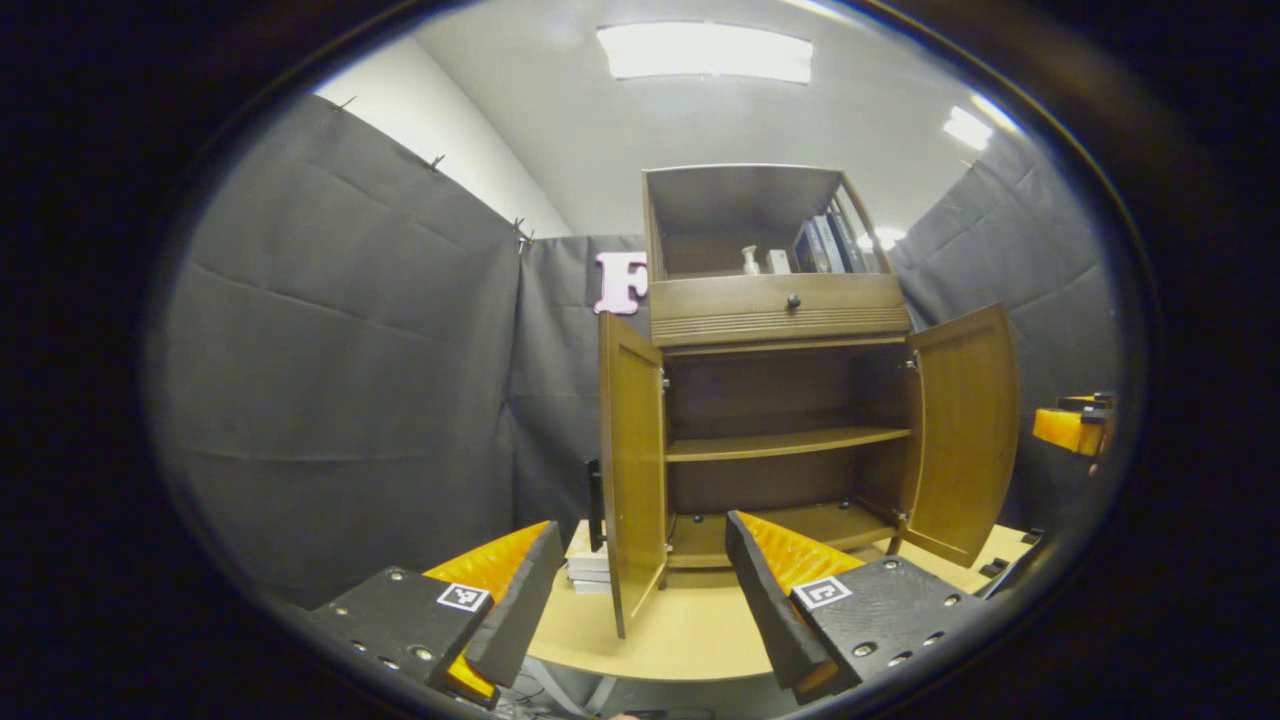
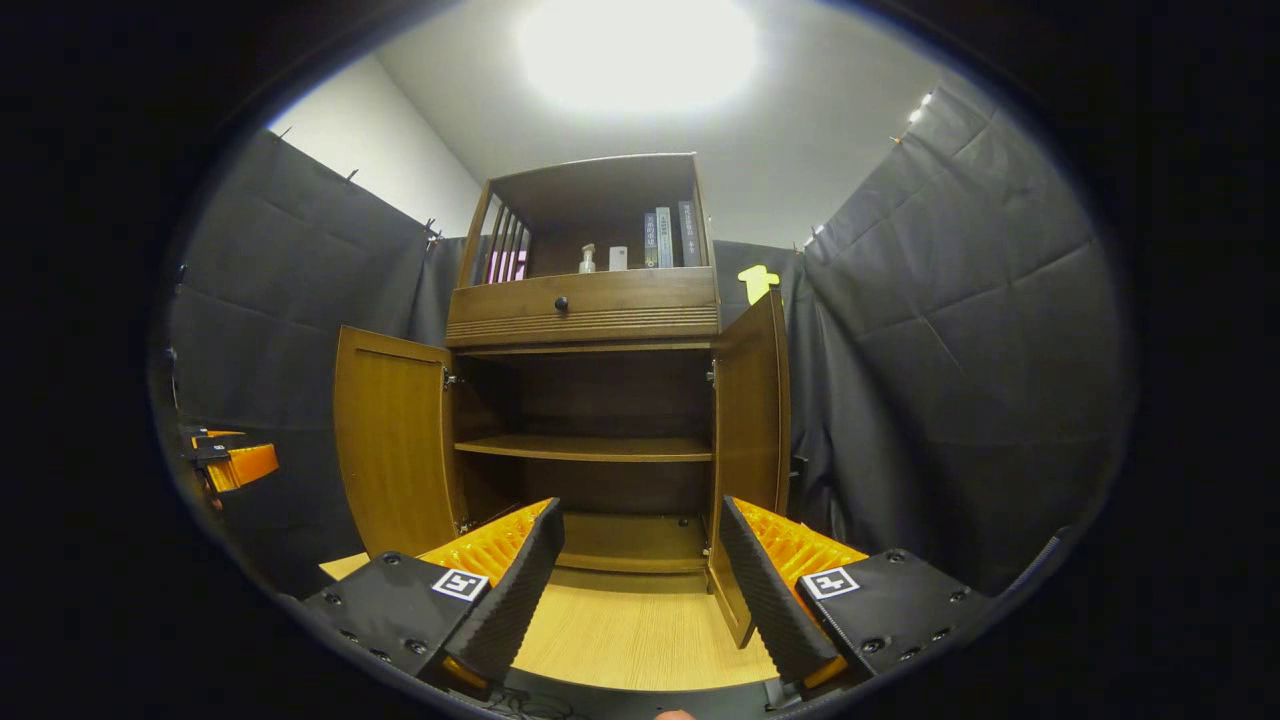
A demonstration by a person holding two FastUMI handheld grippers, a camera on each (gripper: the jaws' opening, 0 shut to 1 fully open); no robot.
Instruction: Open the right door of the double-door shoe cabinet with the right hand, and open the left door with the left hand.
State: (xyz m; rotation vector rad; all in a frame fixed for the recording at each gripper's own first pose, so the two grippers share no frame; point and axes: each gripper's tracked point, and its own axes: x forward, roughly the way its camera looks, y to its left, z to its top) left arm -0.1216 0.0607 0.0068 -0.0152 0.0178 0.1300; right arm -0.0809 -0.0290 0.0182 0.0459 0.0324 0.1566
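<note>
The wooden shoe cabinet [image 1: 780, 320] [image 2: 585, 305] stands on a light wooden table [image 2: 620, 625] with both lower doors swung wide. In the left gripper view the left door [image 1: 632, 460] stands edge-on just ahead of my left gripper [image 1: 640, 580], which is open and holds nothing; the right door [image 1: 962, 430] hangs open at the far side. In the right gripper view the right door [image 2: 750, 440] stands edge-on just ahead of my right gripper [image 2: 640, 565], also open and empty; the left door [image 2: 392, 445] is open to the left. Inside, a bare middle shelf [image 2: 585, 450] shows.
A drawer with a dark knob [image 1: 792, 300] sits above the doors. The top compartment holds books [image 2: 665, 237] and small bottles [image 1: 750, 260]. A stack of books [image 1: 588, 568] lies on the table beside the cabinet. Black cloth walls close in on both sides.
</note>
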